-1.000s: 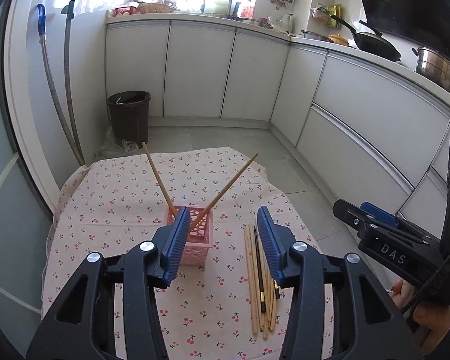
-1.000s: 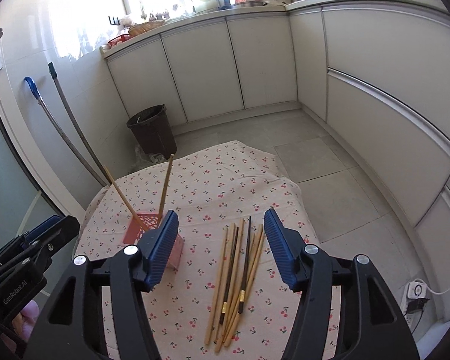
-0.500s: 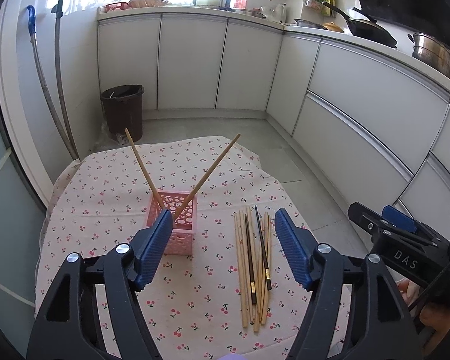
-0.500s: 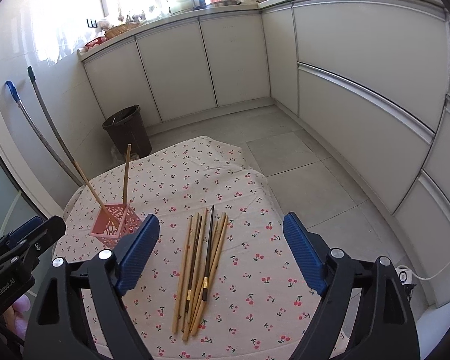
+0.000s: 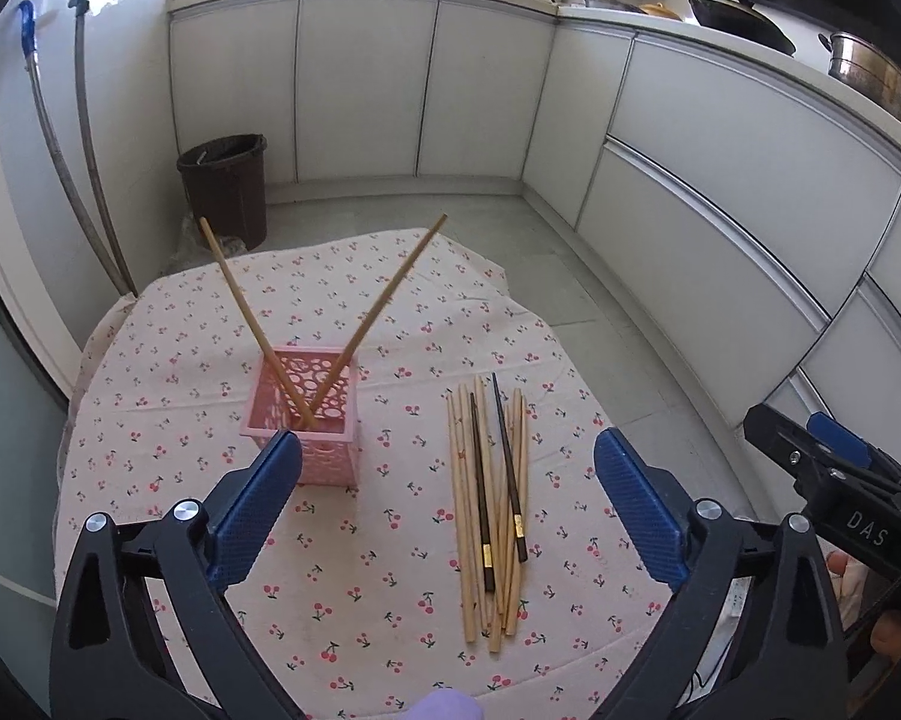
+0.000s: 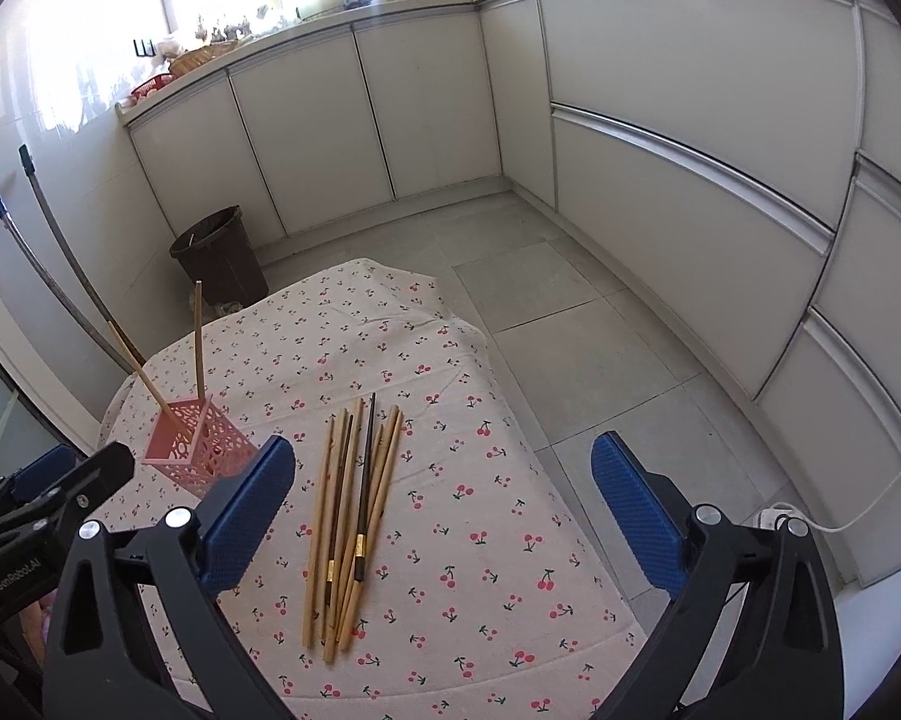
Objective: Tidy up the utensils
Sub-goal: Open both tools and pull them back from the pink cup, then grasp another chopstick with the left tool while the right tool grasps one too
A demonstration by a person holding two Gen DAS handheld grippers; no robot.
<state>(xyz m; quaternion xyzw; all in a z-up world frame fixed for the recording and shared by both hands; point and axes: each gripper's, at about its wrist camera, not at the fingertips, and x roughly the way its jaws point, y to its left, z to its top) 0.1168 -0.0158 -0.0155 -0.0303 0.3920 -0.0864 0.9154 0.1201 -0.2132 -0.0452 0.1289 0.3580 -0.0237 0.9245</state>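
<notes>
Chopsticks (image 5: 491,495) lying bunched on the cloth (image 5: 342,618) just ahead of both grippers (image 5: 447,495) (image 6: 441,507) (jaws just swung wide, nothing between them), so likely to snag several together or tip the pink basket (image 5: 303,420).

White cabinets (image 5: 720,138), grey tile floor (image 6: 570,324)

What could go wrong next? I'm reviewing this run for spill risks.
1. The pink basket looks light, and two bamboo chopsticks lean far out of it; bumping them may tip it.
2. The loose chopsticks overlap, so a grab may take several or scatter them.
</notes>
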